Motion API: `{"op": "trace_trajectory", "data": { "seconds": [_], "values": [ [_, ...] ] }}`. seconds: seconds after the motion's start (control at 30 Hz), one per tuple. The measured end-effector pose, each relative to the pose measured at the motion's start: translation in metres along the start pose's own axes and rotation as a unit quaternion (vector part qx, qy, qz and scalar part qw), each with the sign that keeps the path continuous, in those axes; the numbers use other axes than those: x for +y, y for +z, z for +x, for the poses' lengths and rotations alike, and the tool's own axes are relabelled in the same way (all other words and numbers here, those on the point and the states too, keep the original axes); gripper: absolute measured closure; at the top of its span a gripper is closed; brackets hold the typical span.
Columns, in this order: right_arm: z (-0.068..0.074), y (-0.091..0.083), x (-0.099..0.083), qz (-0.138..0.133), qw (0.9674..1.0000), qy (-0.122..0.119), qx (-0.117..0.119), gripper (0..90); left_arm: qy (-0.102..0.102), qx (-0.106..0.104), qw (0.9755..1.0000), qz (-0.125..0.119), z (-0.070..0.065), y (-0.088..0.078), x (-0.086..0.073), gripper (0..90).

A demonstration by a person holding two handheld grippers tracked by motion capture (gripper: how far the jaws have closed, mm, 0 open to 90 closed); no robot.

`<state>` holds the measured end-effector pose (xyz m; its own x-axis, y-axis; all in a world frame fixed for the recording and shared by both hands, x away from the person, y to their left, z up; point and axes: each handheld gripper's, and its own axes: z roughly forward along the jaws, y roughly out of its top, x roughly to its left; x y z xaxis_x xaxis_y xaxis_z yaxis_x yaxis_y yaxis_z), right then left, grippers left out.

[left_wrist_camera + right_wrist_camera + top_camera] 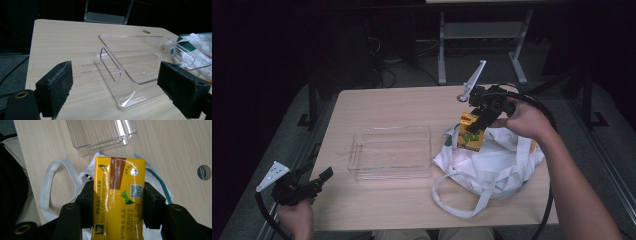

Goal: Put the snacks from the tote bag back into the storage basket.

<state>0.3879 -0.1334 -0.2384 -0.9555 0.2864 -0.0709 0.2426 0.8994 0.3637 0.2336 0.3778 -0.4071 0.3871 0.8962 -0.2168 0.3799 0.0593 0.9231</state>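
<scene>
**A:** What does the high view show of your hands?

**B:** My right forearm comes in from the bottom right and reaches over the white cloth bag (pixel 484 167), wrist bent so my right gripper (pixel 476 125) points down and toward me. Its jaws are clamped on a yellow drink carton (pixel 470 133), held upright just above the bag's open mouth. My left hand (pixel 296 216) sits low at the near left corner of the wooden table (pixel 387 200), and my left gripper (pixel 325 176) lies nearly level, aimed at the clear plastic bin (pixel 390 151). That bin stands in the middle of the table, just left of the bag and well apart from my left gripper.

**A:** And the left gripper view?

**B:** My two black foam pads (pixel 56 87) stand wide apart with nothing between them. Beyond them is the clear bin (pixel 130 67), with a handle slot cut in its near end wall. A corner of the white bag (pixel 195 47), with green trim, touches the bin's far right side.

**A:** The right gripper view?

**B:** The carton (pixel 117 197) sits between my jaws, pressed on both narrow sides. Its face shows a brown stripe, a silver straw hole, a QR code and a printed date. Below it lie the bag's handles (pixel 48 187) and the table, with the bin's end (pixel 100 135) farther off.
</scene>
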Motion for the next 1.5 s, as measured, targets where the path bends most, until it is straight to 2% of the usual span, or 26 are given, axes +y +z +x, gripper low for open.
{"op": "trace_trajectory", "data": {
  "seconds": [0.6, 1.5],
  "values": [
    [0.004, 0.005, 0.028, 0.002, 0.9997, -0.020, 0.010, 52.1, 0.003, 0.000, 1.0000, 0.004, 0.000, 0.001, 0.000, 12.5],
    [0.012, 0.025, 0.069, -0.004, 0.9981, -0.055, 0.025, 52.1, 0.004, 0.000, 1.0000, 0.006, 0.001, 0.002, -0.001, 12.5]
  ]
}}
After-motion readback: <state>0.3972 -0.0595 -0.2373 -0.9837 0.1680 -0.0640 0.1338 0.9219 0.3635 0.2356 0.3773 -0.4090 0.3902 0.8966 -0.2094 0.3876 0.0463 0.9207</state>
